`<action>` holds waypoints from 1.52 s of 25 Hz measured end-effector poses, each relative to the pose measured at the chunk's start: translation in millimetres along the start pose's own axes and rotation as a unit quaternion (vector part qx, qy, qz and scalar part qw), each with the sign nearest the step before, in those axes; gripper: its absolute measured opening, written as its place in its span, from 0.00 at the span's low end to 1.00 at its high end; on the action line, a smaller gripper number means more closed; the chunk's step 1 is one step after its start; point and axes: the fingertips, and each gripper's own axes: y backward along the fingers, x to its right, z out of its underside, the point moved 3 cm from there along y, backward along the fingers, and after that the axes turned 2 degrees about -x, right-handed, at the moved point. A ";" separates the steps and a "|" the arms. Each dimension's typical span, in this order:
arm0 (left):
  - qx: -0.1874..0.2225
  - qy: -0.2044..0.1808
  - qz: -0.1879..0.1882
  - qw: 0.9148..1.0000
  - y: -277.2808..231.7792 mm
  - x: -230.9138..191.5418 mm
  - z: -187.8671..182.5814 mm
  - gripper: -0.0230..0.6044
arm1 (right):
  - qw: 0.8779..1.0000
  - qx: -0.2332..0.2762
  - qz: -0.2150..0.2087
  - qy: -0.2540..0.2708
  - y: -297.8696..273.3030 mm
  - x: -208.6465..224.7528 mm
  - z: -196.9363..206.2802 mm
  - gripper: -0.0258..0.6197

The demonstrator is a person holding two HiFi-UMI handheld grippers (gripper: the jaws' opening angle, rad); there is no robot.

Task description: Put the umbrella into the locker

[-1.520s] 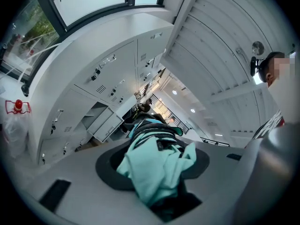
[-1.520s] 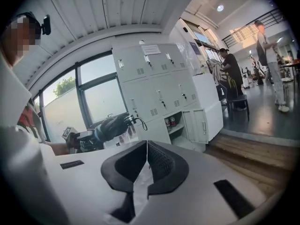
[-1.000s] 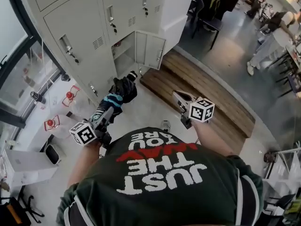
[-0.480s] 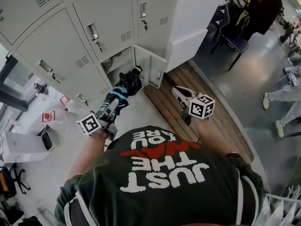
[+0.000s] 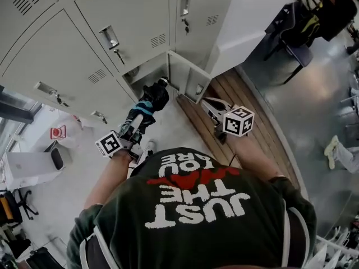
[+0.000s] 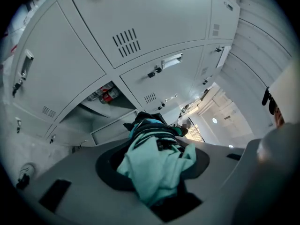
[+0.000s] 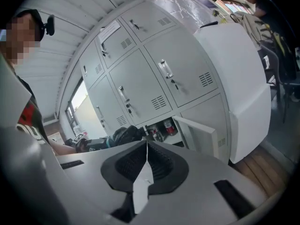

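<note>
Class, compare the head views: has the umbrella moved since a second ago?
Yes. The umbrella in the left gripper has come nearer the open locker; its tip is now close to the door.

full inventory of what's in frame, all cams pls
lockers: one bank, pale grey, ahead
open locker: 1, bottom row, door swung out to its right
red items: a few, inside open locker, kind unclear
umbrella: 1, teal and black, folded, tip near open locker
wood strip: 1, brown, floor right of lockers
chair: 1, dark, upper right
white box: 1, floor far left
bystander: 1, dark top, behind the chair
shirt: 1, dark green, white and red print, wearer
left gripper: 1, grey, shut on umbrella
right gripper: 1, grey, shut, empty
</note>
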 end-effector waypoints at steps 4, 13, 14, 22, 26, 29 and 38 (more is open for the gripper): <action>-0.036 0.034 0.005 0.999 -7.0 -41.4 -21.4 0.38 | 0.999 -0.017 0.028 -0.005 -46.6 -4.8 0.2 0.09; -0.136 0.067 -0.027 0.988 -13.3 -140.4 -34.0 0.38 | 0.994 -0.051 0.073 -0.070 -120.1 -10.6 33.4 0.09; -0.135 0.078 -0.032 0.987 -14.1 -147.3 -30.0 0.38 | 0.993 -0.056 0.071 -0.072 -124.4 -9.8 40.1 0.09; -0.061 0.135 -0.060 0.987 -42.3 -180.9 6.9 0.38 | 0.994 -0.098 0.029 -0.028 -145.3 27.2 76.7 0.09; -0.009 0.161 -0.064 0.985 -56.4 -201.2 13.8 0.38 | 0.995 -0.101 0.021 0.000 -163.1 50.3 86.2 0.09; 0.016 0.169 -0.070 0.983 -62.9 -224.0 17.6 0.38 | 0.994 -0.104 0.015 0.016 -180.9 63.0 95.6 0.09; 0.041 0.192 -0.096 0.976 -78.8 -294.6 33.0 0.38 | 0.994 -0.104 0.005 0.039 -226.1 82.3 133.6 0.09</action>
